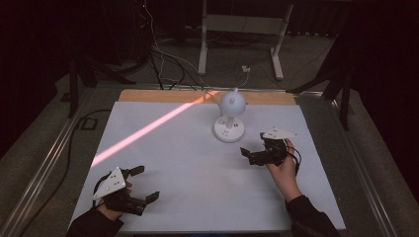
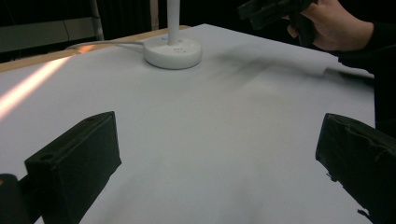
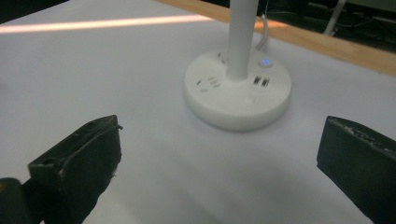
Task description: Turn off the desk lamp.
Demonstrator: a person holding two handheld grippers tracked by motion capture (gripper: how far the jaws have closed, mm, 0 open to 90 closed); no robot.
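Observation:
A white desk lamp (image 1: 232, 103) with a round head stands at the back middle of the white table top (image 1: 197, 163). Its round base (image 3: 238, 93) carries sockets, two USB ports and a small blue light. My right gripper (image 1: 254, 144) hovers just right of the base, pointing left at it, jaws wide apart and empty (image 3: 219, 154). Near the front left corner my left gripper (image 1: 146, 182) rests low, also open with nothing between its jaws (image 2: 219, 130). In the left gripper view the lamp base (image 2: 173, 51) sits far ahead and the right gripper (image 2: 266, 9) is at the top right.
A pinkish streak of light (image 1: 148, 128) crosses the table diagonally from the back middle to the left side. A wooden strip (image 1: 163, 96) edges the far side. The lamp's white cable (image 1: 242, 74) runs off the back to the floor, where a metal stand (image 1: 237, 24) and dark cables lie.

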